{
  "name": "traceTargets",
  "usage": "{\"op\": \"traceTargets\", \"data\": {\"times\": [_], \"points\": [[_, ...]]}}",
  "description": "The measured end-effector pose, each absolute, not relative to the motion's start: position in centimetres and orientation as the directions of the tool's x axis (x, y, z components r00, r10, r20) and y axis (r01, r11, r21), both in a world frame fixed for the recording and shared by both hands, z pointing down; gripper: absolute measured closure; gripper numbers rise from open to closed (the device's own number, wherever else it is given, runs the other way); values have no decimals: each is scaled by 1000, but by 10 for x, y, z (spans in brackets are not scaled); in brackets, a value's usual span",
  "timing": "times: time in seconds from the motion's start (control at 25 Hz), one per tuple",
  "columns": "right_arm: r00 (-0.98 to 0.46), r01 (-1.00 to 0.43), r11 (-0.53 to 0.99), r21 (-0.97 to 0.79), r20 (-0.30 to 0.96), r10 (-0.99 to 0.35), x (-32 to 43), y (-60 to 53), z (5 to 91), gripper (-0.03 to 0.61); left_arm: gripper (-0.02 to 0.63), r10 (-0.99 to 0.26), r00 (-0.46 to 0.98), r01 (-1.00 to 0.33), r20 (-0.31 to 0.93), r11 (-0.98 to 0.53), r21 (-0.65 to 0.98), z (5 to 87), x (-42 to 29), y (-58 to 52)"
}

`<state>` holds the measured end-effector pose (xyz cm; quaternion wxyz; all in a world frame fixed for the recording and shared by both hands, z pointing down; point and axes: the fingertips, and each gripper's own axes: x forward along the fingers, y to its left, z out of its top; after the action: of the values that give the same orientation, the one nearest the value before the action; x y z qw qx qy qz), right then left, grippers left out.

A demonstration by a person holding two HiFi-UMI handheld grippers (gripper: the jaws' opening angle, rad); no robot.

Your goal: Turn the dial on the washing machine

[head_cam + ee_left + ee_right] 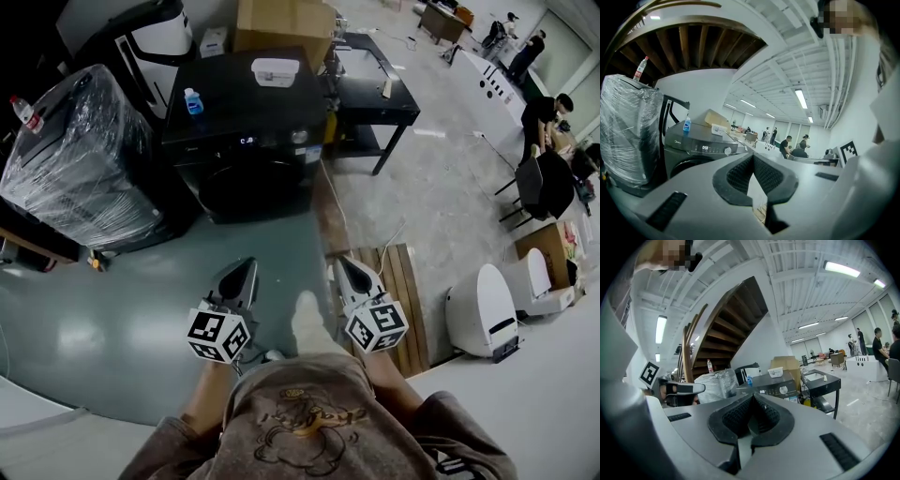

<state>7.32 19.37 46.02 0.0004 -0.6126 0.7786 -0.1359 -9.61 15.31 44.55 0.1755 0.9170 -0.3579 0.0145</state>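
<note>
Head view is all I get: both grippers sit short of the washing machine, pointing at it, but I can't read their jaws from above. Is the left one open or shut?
Observer: Shut. In the left gripper view the left gripper has its tips together, with nothing between them.
Operator: And the right?
Observer: The right gripper is shut too, and empty.
Operator: Anything overhead near the machine?
Observer: Yes. The right gripper view shows the underside of a wooden staircase rising above and behind the washing machine.
</note>
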Motion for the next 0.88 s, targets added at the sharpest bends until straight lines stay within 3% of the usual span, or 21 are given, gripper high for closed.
{"op": "traceTargets", "data": {"times": [0.48,0.88], "points": [[-339,-930,301,-209,175,-925,131,71,454,577,621,-715,686,-714,134,-625,315,428,-38,44],[-393,-912,357,-201,186,-900,137,13,457,577,621,-747,650,-746,142,-591,307,428,-22,3]]}}
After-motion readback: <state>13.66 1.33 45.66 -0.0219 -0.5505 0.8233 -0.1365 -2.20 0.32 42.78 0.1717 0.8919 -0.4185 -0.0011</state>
